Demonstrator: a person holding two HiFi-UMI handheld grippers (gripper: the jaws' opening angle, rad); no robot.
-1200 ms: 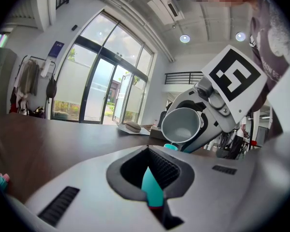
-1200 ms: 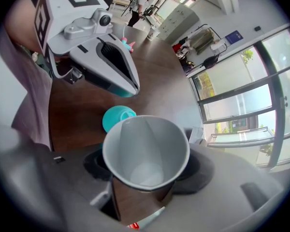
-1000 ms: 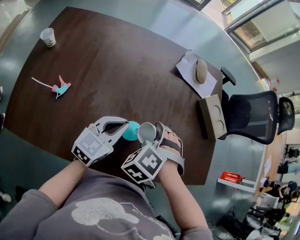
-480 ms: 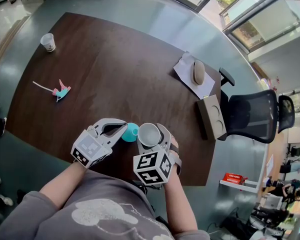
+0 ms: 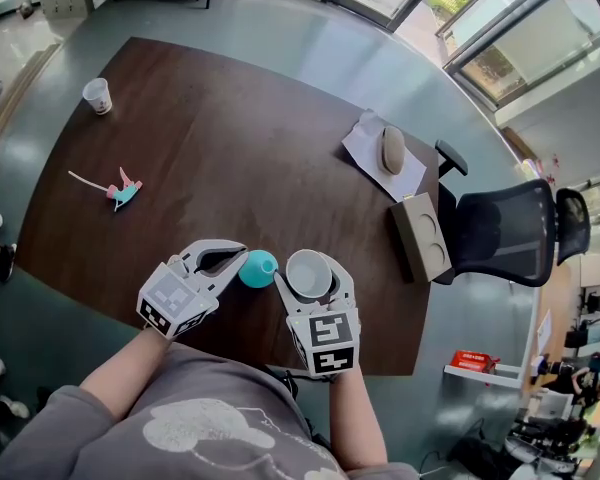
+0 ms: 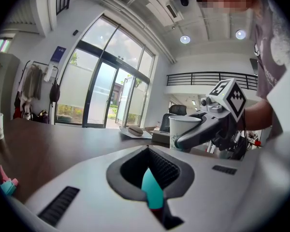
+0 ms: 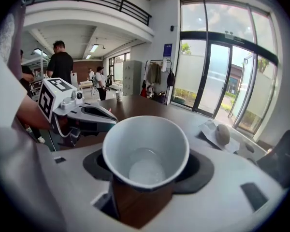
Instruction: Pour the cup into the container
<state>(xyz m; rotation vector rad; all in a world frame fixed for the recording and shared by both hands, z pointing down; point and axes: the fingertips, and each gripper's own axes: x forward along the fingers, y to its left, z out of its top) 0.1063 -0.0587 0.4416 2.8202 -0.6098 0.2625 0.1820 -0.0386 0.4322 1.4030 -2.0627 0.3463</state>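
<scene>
The cup (image 7: pixel 146 151), a white paper one, is grasped around its lower wall by the jaws of the right gripper (image 5: pixel 313 280) and is held upright, mouth up, over the near part of the counter (image 5: pixel 230 138). Inside it only a pale, glossy bottom is seen. Whether a last trace of liquid lies there cannot be told, but nothing of bulk is visible. Just to its left the container (image 5: pixel 259 268), small, round and teal, is pinched at its edge by the clenched jaws of the left gripper (image 5: pixel 238 259); only a thin teal sliver shows between them in the left gripper view. Whether the container rests on the counter or is lifted off it cannot be made out. Cup and container are side by side, close but not seen to touch, and the cup's lip is not leaned over the container. The pouring step is therefore judged to be over or all but over. The next move is judged to be a level lowering of the cup onto a bare part of the counter beside the container, with the jaws released only once the base is seated. Meanwhile the container should be kept steady so that nothing is spilled. Farther off, a second paper cup (image 5: pixel 97 69), a small pink and teal item (image 5: pixel 120 190), a rounded object on a sheet of paper (image 5: pixel 390 150), a box (image 5: pixel 420 236) and a chair (image 5: pixel 510 230) play no part.
</scene>
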